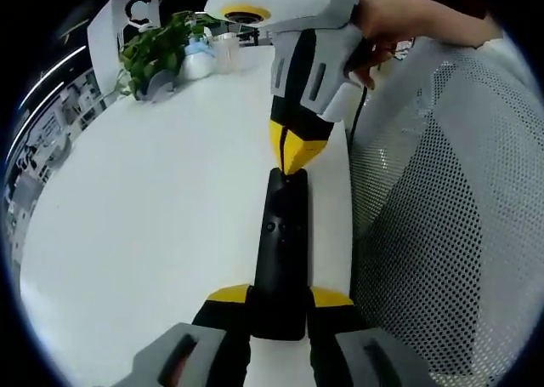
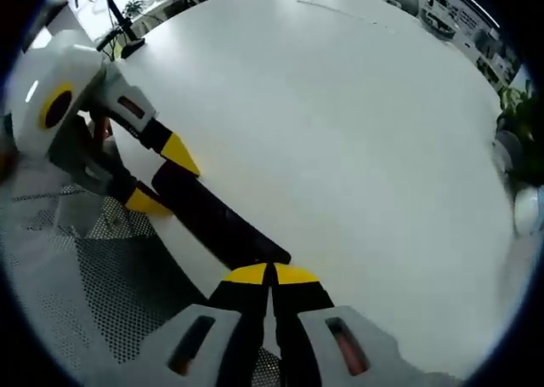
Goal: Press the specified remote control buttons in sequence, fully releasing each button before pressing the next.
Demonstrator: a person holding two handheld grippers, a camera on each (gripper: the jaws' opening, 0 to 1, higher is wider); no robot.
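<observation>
Both views look closely down from opposite ends of the slim black remote control (image 1: 283,251), facing each other, sharing it and the round white table (image 1: 153,208).

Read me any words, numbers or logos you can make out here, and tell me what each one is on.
"C": a large dark letter on the white sign behind the plant.
Remote control: button markings too small to read.
No other text is readable.
</observation>
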